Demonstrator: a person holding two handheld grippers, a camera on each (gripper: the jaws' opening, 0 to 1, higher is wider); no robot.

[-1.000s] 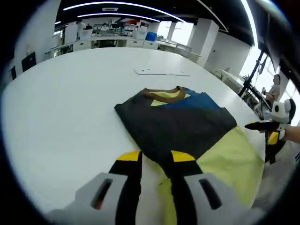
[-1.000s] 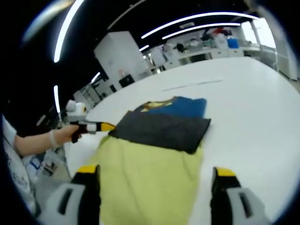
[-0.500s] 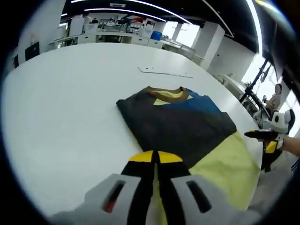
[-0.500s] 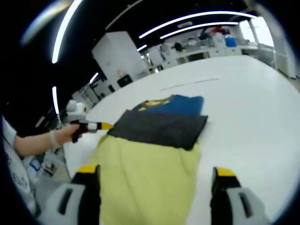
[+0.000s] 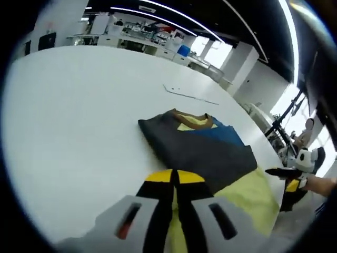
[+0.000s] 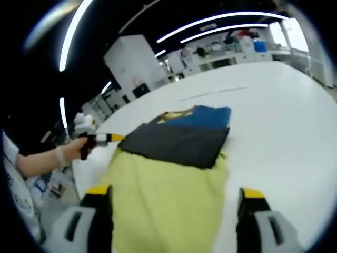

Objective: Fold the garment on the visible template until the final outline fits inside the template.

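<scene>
Left gripper view: garment (image 5: 202, 150) lies on the white table (image 5: 73, 110), toward its near edge by the person. It's a partly folded shirt: dark grey panel folded over the top, blue patch beside it, brown collar with yellow inside at the far end, pale yellow-green lower part spread toward the table's edge. Left gripper (image 5: 174, 178) has its yellow-tipped jaws pressed together at the near edge of the dark grey fold; whether cloth is pinched between them is hard to tell, the tips cover that spot. Right gripper (image 5: 287, 176) comes in from the right by the yellow-green hem, small and blurred, held by a hand (image 5: 316, 184).

Right gripper view: same garment (image 6: 174, 168), yellow-green part nearest, grey fold and blue patch beyond it. Right gripper (image 6: 174, 197) jaws stand wide apart over the yellow-green cloth, gripping nothing. Left gripper (image 6: 100, 138) is at the grey fold's left corner, held by a hand (image 6: 79, 149).

Thin pale strip (image 5: 189, 94) lies flat farther across the table, well apart from the garment; too faint to say what it is. Template outline not made out.
</scene>
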